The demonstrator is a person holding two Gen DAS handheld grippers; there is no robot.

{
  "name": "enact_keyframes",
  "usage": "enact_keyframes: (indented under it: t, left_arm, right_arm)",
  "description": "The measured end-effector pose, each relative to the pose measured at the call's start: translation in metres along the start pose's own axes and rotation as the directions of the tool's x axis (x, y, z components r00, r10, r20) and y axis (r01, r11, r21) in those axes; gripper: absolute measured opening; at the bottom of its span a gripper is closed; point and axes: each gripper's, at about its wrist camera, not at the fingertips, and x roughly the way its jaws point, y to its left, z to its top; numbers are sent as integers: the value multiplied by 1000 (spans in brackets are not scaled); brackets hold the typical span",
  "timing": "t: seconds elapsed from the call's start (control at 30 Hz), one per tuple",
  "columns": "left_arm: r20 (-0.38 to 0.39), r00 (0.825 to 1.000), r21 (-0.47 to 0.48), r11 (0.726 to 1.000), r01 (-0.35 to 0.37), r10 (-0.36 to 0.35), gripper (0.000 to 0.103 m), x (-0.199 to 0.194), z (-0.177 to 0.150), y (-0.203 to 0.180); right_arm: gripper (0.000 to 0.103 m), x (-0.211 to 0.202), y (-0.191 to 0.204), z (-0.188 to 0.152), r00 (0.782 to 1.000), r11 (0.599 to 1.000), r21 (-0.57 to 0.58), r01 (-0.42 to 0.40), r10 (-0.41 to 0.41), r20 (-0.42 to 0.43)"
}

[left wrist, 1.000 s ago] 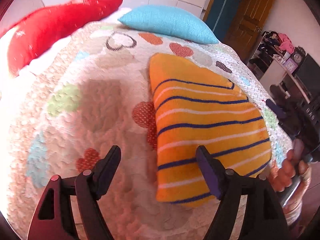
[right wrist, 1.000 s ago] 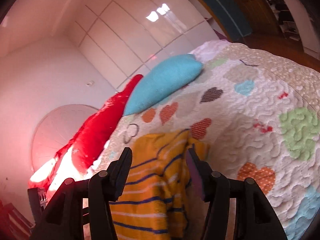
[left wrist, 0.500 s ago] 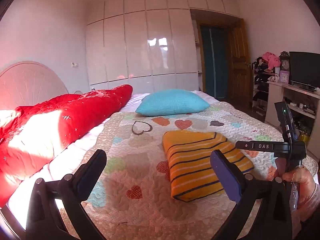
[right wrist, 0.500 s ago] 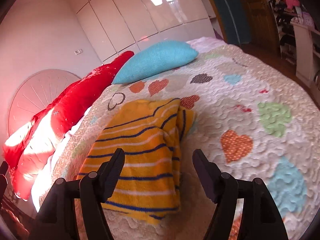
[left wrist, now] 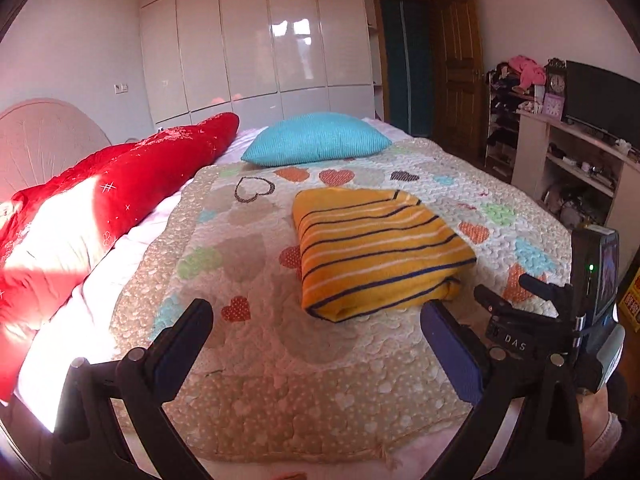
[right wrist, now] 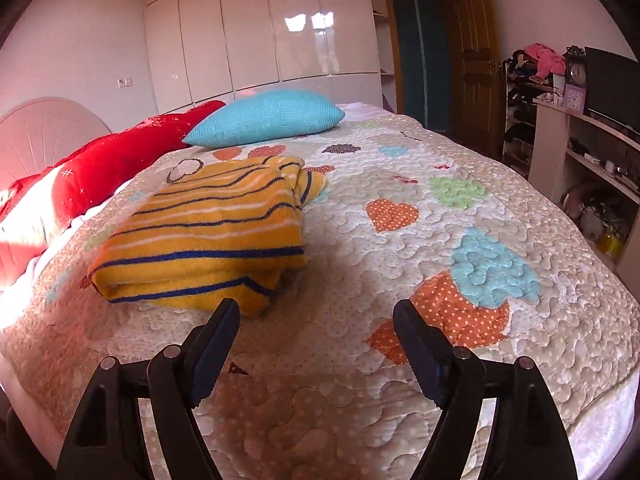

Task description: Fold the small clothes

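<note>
A yellow garment with blue and white stripes (left wrist: 376,248) lies folded into a thick rectangle on the heart-patterned quilt (left wrist: 248,240). It also shows in the right wrist view (right wrist: 208,236), left of centre. My left gripper (left wrist: 316,320) is open and empty, held back near the quilt's front edge, short of the garment. My right gripper (right wrist: 316,320) is open and empty, just in front of the garment's near right corner. The right gripper's body (left wrist: 560,320) shows at the right edge of the left wrist view.
A turquoise pillow (left wrist: 316,140) and a red duvet (left wrist: 100,200) lie at the far and left sides of the bed. White wardrobes (left wrist: 260,40), a wooden door (left wrist: 456,64), shelves and a TV (left wrist: 600,96) line the room's right side.
Both grippers have drawn back and levelled out from close over the garment to the bed's front edge. Their jaws have opened wider. The folded garment stays put.
</note>
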Motion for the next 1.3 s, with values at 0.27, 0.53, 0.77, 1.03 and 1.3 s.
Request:
enact_keyframes:
  t: [0.27,0.53,0.77,1.03,1.3]
  left_arm:
    - [-127,989,37,997,-66,70,103,31,-14,-14]
    - [-173,978,45,993,-111,117,103,38,-20,-10]
    - [-204,972,44,993,-112,118,103,44,-25,-7]
    - [-225,968,43,993,-107,114,103,49,-27,-7]
    - [-245,963,43,994,-102,109,103,53,-30,-8]
  right_arm:
    - [84,3,-1,-1,1000,1000,-9,-12,12,-19]
    - [85,4,-2,-1,999,1000,6,-15,16,-33]
    - [85,6,2,-2,999,1000,-16,-16,15,-35]
    - [86,5,1,-2,999,1000,-6,-17,17,-35]
    - [87,3,2,-3,999,1000,-5,-15,15,-32]
